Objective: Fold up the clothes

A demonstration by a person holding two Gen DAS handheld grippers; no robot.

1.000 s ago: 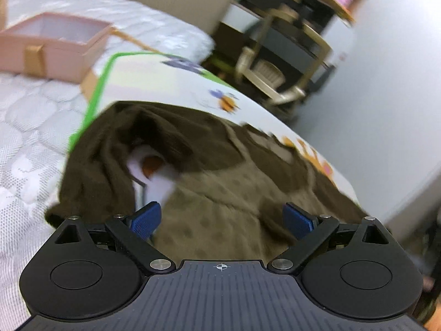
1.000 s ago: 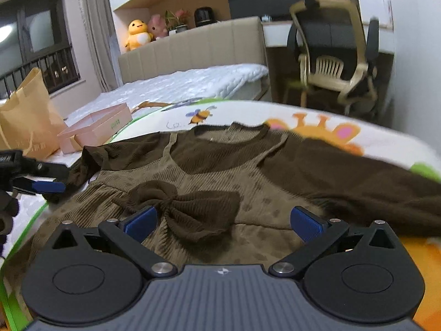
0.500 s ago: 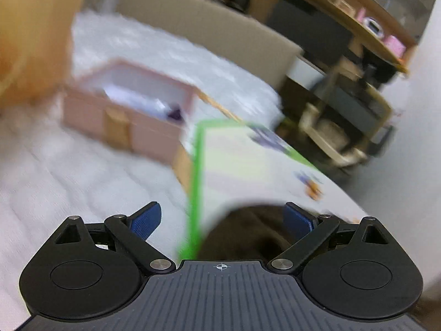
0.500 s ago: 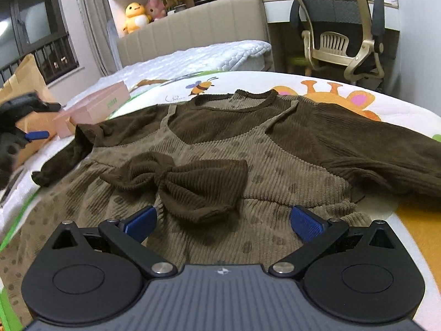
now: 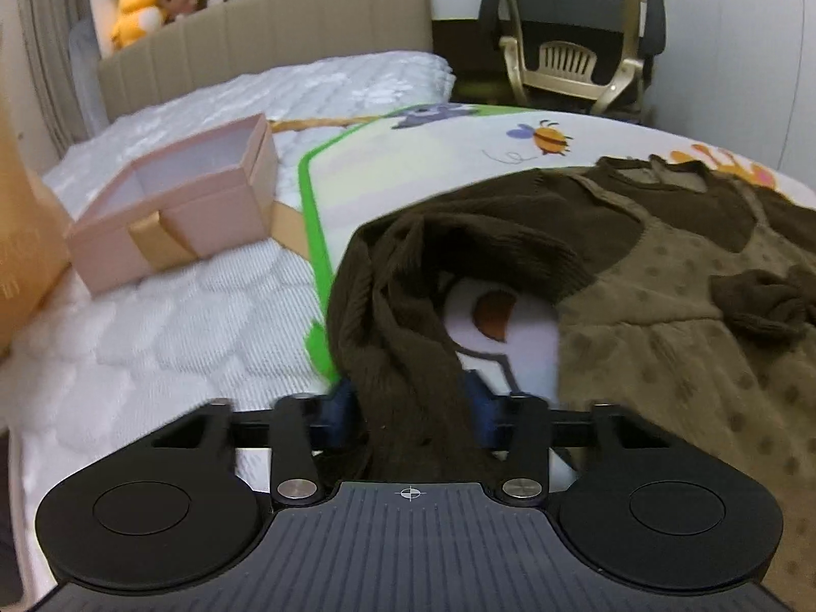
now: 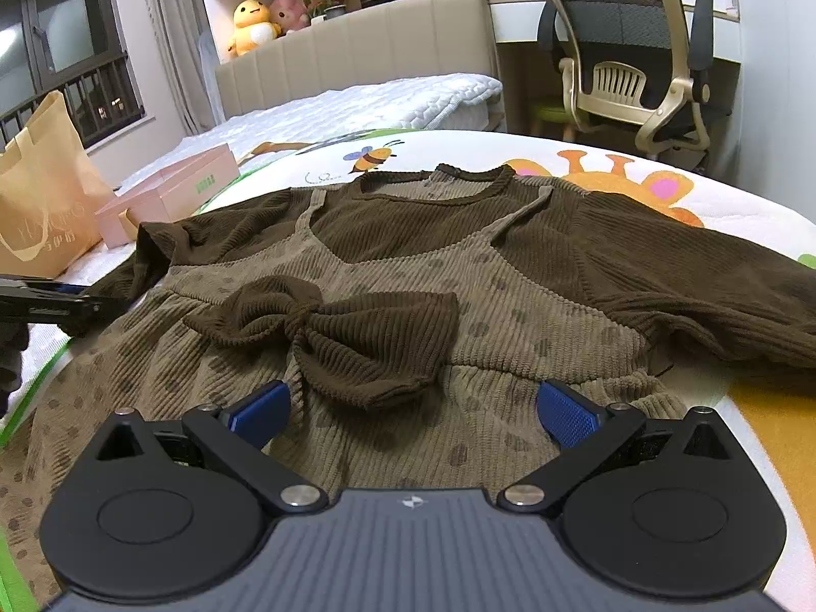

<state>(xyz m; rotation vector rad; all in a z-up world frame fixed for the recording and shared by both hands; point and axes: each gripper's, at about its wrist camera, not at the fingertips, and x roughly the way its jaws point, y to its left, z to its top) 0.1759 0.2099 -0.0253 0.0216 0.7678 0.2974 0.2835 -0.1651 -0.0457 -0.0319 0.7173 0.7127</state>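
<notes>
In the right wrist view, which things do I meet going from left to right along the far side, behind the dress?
paper bag → pink box → yellow plush duck → bee picture → office chair

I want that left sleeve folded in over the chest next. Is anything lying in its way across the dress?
Only the dress's own bow, bunched at the waist; the chest above it is bare. The left gripper is closing with the sleeve between its pads. The pink box sits off to the other side.
</notes>
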